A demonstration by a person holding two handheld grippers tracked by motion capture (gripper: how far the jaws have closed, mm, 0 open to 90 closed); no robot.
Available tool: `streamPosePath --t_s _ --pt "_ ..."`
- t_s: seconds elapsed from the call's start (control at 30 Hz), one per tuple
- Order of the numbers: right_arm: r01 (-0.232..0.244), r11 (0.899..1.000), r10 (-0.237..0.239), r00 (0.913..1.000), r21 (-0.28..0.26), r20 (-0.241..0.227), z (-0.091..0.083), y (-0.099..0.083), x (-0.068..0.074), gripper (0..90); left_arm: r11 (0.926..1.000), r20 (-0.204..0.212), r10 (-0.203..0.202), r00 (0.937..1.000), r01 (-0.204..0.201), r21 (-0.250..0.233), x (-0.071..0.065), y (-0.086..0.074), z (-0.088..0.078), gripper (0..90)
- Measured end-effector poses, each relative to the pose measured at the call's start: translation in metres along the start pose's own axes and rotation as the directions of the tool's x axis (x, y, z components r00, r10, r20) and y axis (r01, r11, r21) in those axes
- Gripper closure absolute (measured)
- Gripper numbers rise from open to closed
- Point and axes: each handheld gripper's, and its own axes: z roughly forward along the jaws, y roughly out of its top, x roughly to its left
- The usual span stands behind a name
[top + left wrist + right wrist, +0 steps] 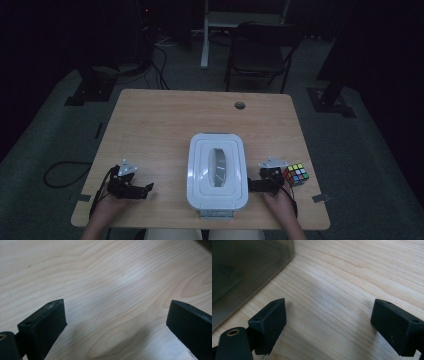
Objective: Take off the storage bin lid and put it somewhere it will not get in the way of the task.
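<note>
At the bottom edge of the high view, closest to the camera, a person's two forearms reach onto a pale wooden bench (165,115), each hand holding a black two-jaw tool. The left hand-held gripper (148,189) rests low on the near left part of the bench, pointing toward the middle. In the left gripper view its jaws stand wide apart, with nothing but bare wood grain between them.

The right hand-held gripper (250,186) sits at the near right, pointing left, its tips just beside the right wall of a white plastic storage box (217,170). Its jaws are also spread wide and hold nothing. In the right gripper view a smoky, translucent wall of the box fills the upper left corner, close to the jaws but apart from them.

The box stands in the near middle of the bench, between the two grippers, its long side running away from the person. Its white lid (217,162) is on, with a recessed centre and a clasp visible at the near end. Whether the clasp is fastened is too small to tell.

A multicoloured puzzle cube (295,175) sits on the bench just right of the right gripper, well outside the box.

Judging from this, the work appears to be at its very start: nothing is gripped, the lid is still on, and the cube has not been picked up. Everything remains to be done.
</note>
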Motion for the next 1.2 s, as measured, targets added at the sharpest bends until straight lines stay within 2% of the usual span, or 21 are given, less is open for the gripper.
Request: streamPosePath --t_s 0.3,0.4,0.67,0.77,0.9,0.93,0.97,1.0,1.07,1.13,1.17,1.2 --pt "0.000 1.000 0.000 1.0000 0.000 0.000 0.000 0.000 0.000 12.9 0.9975 0.059 0.054 0.9968 -0.051 -0.049 -0.015 0.026 -0.017 3.4" --pt "0.000 1.000 0.000 1.0000 0.000 0.000 0.000 0.000 0.000 12.9 0.9952 0.089 0.063 0.9940 -0.056 -0.080 -0.019 0.036 -0.026 3.4" --pt "0.000 1.000 0.000 1.0000 0.000 0.000 0.000 0.000 0.000 12.9 0.9829 0.134 0.138 0.9814 -0.118 -0.141 -0.037 0.060 -0.046 3.4" --pt "0.000 1.000 0.000 1.0000 0.000 0.000 0.000 0.000 0.000 12.9 0.9777 0.168 0.149 0.9745 -0.120 -0.172 -0.043 0.065 -0.051 3.4" --pt "0.000 1.000 0.000 1.0000 0.000 0.000 0.000 0.000 0.000 12.9 0.9695 0.212 0.177 0.9611 -0.133 -0.206 -0.053 0.072 -0.059 3.4" --pt "0.000 1.000 0.000 1.0000 0.000 0.000 0.000 0.000 0.000 12.9 0.9668 0.226 0.186 0.9561 -0.138 -0.215 -0.055 0.074 -0.061 3.4" --pt "0.000 1.000 0.000 1.0000 0.000 0.000 0.000 0.000 0.000 12.9 0.9616 0.239 0.208 0.9485 -0.154 -0.227 -0.062 0.078 -0.065 3.4" --pt "0.000 1.000 0.000 1.0000 0.000 0.000 0.000 0.000 0.000 12.9 0.9616 0.239 0.208 0.9485 -0.154 -0.227 -0.062 0.078 -0.065 3.4" --pt "0.000 1.000 0.000 1.0000 0.000 0.000 0.000 0.000 0.000 12.9 0.9538 0.256 0.234 0.9378 -0.171 -0.247 -0.067 0.082 -0.068 3.4" --pt "0.000 1.000 0.000 1.0000 0.000 0.000 0.000 0.000 0.000 12.9 0.9494 0.262 0.250 0.9320 -0.183 -0.255 -0.073 0.086 -0.070 3.5" --pt "-0.001 1.000 0.001 1.0000 0.000 0.000 0.000 0.000 0.000 12.9 0.9450 0.269 0.271 0.9243 -0.202 -0.257 -0.079 0.090 -0.070 3.5" --pt "-0.001 1.000 0.001 1.0000 0.000 0.000 0.000 0.000 0.000 12.9 0.9450 0.269 0.271 0.9243 -0.202 -0.257 -0.079 0.090 -0.070 3.5"
